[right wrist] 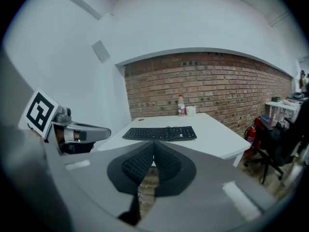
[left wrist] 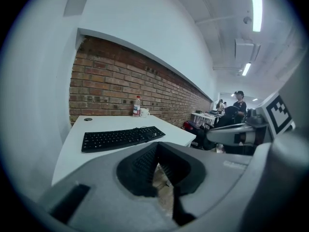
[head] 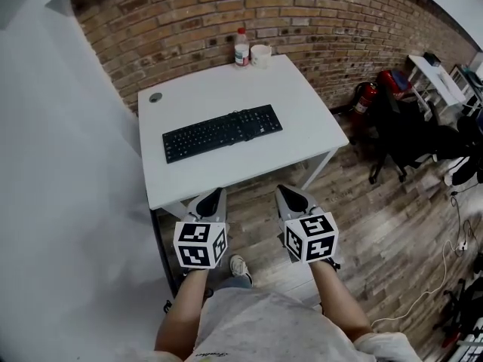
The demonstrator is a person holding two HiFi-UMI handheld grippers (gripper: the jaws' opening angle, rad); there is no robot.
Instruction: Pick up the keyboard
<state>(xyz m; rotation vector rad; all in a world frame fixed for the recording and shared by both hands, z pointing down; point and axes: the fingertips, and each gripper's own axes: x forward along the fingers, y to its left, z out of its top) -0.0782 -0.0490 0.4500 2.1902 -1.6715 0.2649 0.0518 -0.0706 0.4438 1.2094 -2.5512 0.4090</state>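
- Edges: the white table (head: 226, 89) stands with its far edge against a brick wall (head: 189, 21) and its left side just beside a plain white wall (head: 60, 164). Its near and right edges face open wooden floor (head: 392, 225).
- To the right of the table, the floor runs open as far as a red fire extinguisher (head: 364, 99) at the foot of the brick wall and a dark office chair (head: 400, 138). More clutter sits farther right.
- On the table, a plastic bottle (head: 241, 47) and a white cup (head: 260, 55) stand side by side at the far edge. A round grommet (head: 155, 96) sits near the far-left corner.
- The keyboard (head: 223, 132) is black, long and flat, with a number pad at its right end.
- It lies around the middle of the table, slightly skewed, with its right end nearer the brick wall. White tabletop shows on every side of it, and it is well apart from the bottle and cup.
- The left gripper (head: 213, 196) is held over the floor just short of the table's near edge and points toward the keyboard. Its jaws are clenched together with nothing between them, and it touches nothing.
- The right gripper (head: 284, 191) is held beside the left one and about level with it, also short of the near edge. Its jaws are likewise pressed together, empty and apart from the table.
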